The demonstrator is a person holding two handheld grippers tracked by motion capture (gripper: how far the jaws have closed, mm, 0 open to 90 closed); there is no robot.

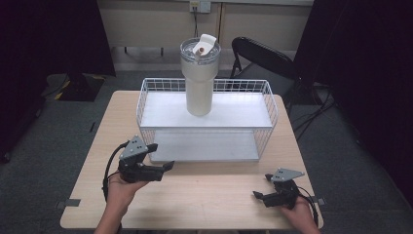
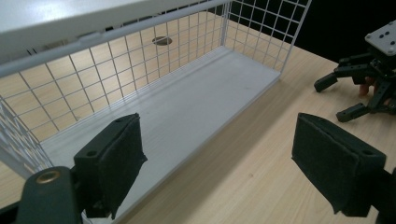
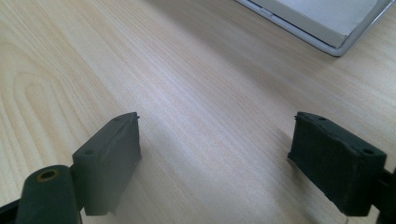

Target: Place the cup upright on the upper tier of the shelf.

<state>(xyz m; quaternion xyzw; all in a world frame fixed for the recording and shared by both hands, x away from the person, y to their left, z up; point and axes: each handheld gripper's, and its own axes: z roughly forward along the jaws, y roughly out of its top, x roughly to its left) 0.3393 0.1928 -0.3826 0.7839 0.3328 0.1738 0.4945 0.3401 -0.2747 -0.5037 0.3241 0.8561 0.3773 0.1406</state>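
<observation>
The left gripper (image 1: 163,156) hovers just in front of the wire shelf rack (image 1: 268,109), its fingers (image 2: 114,158) spread wide with nothing between them. In the left gripper view the rack's lower shelf (image 2: 187,107) lies directly ahead of those fingers and a little beyond their tips, with the white wire mesh wall (image 2: 140,56) rising behind it. The right gripper (image 1: 260,186) rests low over the wooden surface (image 1: 204,195), well apart from the rack; its fingers (image 3: 109,156) are also spread and hold nothing, with bare wood between them and only the near corner of the rack's lower shelf (image 3: 327,23) far ahead.

The insulated tumbler (image 1: 199,80), cream-coloured with a clear lid and flip spout, stands upright on the rack's upper shelf (image 1: 243,109), well beyond both pairs of fingers and above the level of the left ones.

By my reading the work has hardly begun: nothing is grasped and the tumbler stands untouched. The left gripper is the nearer of the two and seems to be approaching the rack. Everything remains to be done: reaching up to the tumbler, closing on its body, and carrying it wherever it is meant to go.
</observation>
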